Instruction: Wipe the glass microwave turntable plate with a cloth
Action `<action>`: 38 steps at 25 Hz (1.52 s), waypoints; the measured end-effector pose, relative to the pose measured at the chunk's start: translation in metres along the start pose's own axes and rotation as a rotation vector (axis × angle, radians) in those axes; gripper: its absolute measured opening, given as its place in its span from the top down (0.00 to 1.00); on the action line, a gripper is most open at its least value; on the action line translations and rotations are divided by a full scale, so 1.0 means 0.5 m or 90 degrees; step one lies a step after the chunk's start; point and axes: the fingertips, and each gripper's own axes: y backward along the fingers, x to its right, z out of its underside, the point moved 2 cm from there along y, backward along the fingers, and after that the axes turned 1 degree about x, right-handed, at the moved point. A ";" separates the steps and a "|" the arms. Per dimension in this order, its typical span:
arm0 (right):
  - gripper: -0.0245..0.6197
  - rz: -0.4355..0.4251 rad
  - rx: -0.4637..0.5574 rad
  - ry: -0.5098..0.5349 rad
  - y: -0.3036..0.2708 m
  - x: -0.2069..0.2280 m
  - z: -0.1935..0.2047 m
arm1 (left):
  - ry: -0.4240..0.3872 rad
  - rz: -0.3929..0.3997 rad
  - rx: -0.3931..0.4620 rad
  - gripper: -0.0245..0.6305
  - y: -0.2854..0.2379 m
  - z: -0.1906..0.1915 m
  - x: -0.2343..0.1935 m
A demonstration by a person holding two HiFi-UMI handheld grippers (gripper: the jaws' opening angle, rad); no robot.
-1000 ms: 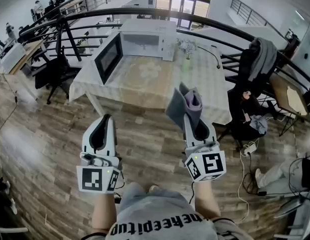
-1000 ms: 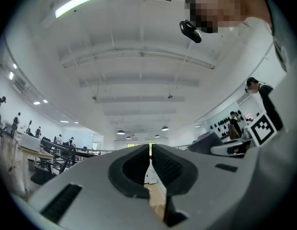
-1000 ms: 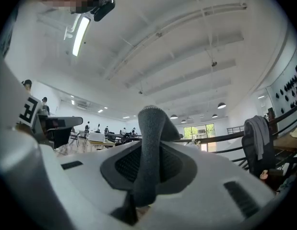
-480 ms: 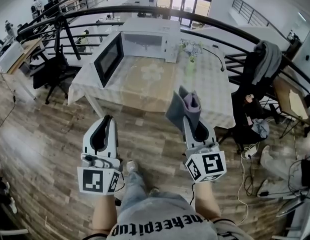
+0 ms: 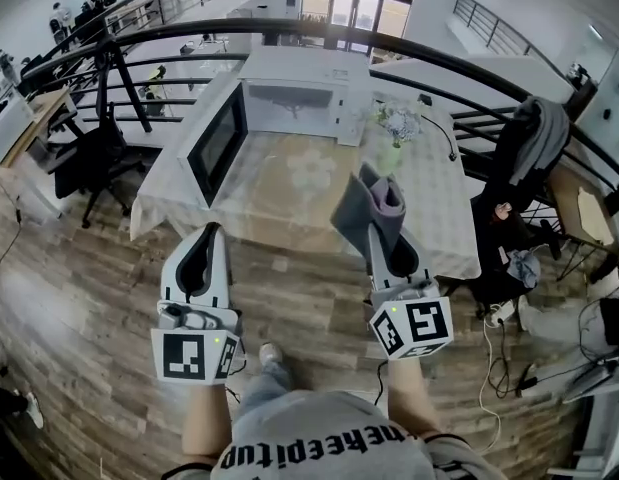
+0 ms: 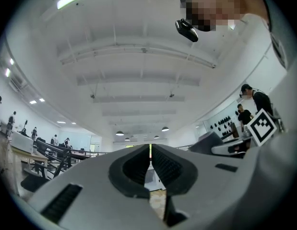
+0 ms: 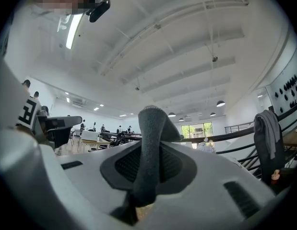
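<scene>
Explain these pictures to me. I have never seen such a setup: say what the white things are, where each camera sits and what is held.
A person holds a gripping tool in each hand; there is no robot. The wide picture comes from a camera on the person's head, looking down at the left tool and right tool. The other two come from cameras riding on each tool, looking along its jaws. Ahead stands a table with a microwave, its door open, and a vase of flowers. The left tool is shut and empty; the right one pinches a grey cloth.
</scene>
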 end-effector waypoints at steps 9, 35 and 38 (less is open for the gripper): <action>0.87 0.025 -0.001 -0.001 -0.160 -0.027 0.011 | 0.015 0.022 -0.002 0.94 -0.113 0.044 -0.131; 0.87 0.017 -0.058 -0.016 -0.431 -0.008 0.105 | 0.028 0.039 -0.023 0.94 -0.336 0.171 -0.266; 0.87 -0.006 -0.061 -0.021 -0.483 0.007 0.114 | 0.021 0.024 -0.018 0.94 -0.374 0.176 -0.276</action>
